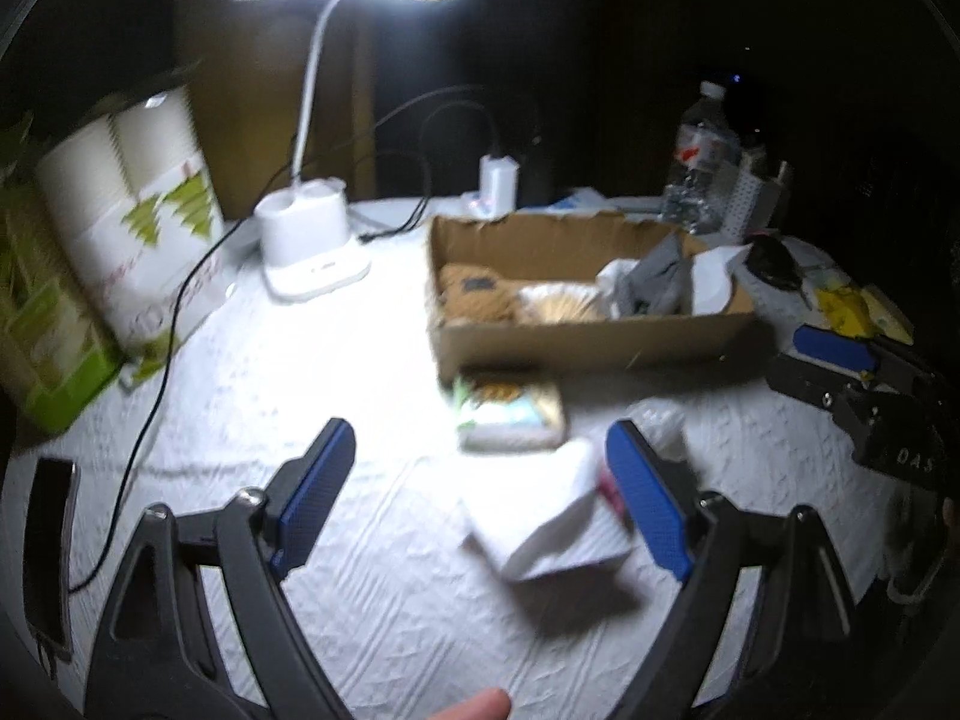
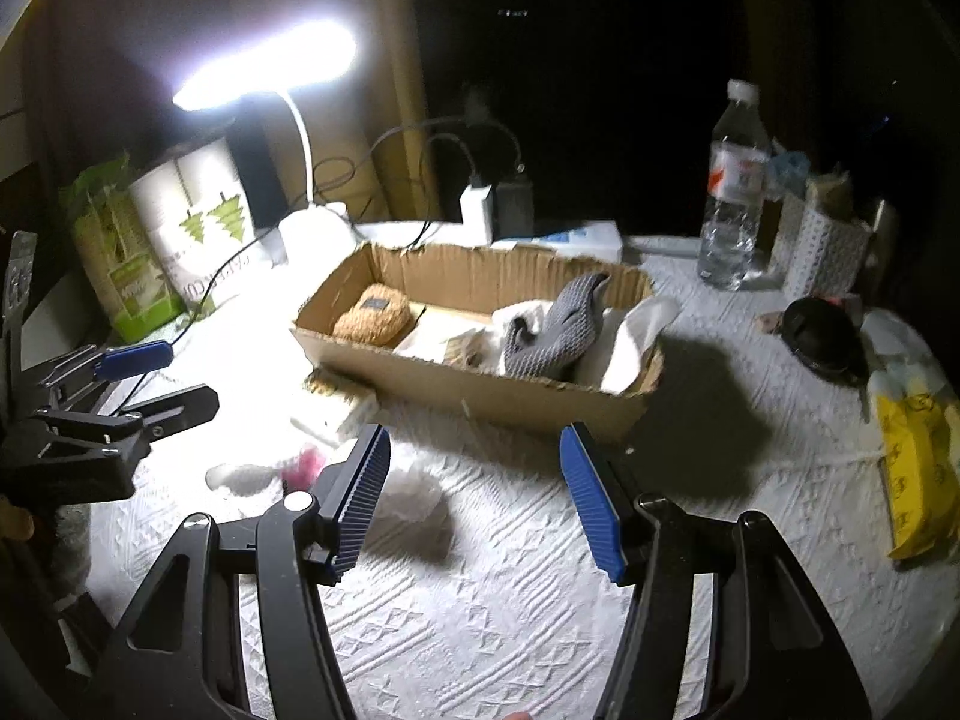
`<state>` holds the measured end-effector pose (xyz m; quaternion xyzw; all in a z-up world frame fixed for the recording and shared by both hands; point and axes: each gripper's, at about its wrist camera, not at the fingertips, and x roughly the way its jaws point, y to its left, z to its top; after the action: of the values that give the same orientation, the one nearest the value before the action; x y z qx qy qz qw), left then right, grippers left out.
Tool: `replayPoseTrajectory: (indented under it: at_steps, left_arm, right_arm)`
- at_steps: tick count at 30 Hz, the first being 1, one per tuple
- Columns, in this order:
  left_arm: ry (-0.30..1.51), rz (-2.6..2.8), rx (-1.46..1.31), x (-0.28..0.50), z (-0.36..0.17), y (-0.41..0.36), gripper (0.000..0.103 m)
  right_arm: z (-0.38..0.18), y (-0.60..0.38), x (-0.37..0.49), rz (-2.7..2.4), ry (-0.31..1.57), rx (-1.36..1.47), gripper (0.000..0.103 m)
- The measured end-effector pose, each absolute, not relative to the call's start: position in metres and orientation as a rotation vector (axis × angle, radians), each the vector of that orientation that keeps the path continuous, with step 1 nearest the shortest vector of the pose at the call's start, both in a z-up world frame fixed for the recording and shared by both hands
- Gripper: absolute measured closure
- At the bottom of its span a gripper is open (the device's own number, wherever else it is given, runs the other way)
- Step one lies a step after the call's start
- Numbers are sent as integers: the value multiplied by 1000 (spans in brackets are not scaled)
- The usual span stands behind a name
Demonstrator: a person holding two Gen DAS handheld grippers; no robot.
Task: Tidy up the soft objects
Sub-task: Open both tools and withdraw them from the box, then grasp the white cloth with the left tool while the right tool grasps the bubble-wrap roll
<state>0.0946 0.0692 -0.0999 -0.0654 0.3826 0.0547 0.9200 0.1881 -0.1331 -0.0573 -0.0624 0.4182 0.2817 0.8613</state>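
Note:
My left gripper [image 1: 480, 438] is open low over the white tablecloth. A folded white cloth with a pink bit [image 1: 540, 516] lies on the table between its blue pads, nearer the right one, and I cannot tell if it touches that pad. A small flat packet [image 1: 510, 414] lies just beyond. Behind it stands a cardboard box [image 1: 588, 342] holding a brown knitted piece [image 1: 474, 294], a grey cloth [image 1: 654, 276] and white cloths. My right gripper [image 2: 474, 438] is open and empty before the box [image 2: 480, 396]. A crumpled white piece [image 2: 414, 498] lies by its left finger.
A lit desk lamp [image 1: 312, 240] and a toilet-roll pack [image 1: 138, 216] stand at the back left, with a black cable [image 1: 150, 408] and a phone [image 1: 51, 546] on the left. At the right are a water bottle [image 2: 735, 192], a black object [image 2: 825, 336] and a yellow packet [image 2: 918, 474].

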Motion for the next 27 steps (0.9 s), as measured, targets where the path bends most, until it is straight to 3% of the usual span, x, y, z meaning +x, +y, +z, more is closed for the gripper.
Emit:
replayPoseTrajectory:
  at_steps: [18, 27]
  left_arm:
    - [843, 123, -228, 96, -140, 109, 16]
    - [857, -1, -253, 105, -147, 93, 16]
  right_arm:
    - [-107, -75, 199, 671, 997, -155, 41]
    - [-125, -67, 205, 692, 1043, -133, 41]
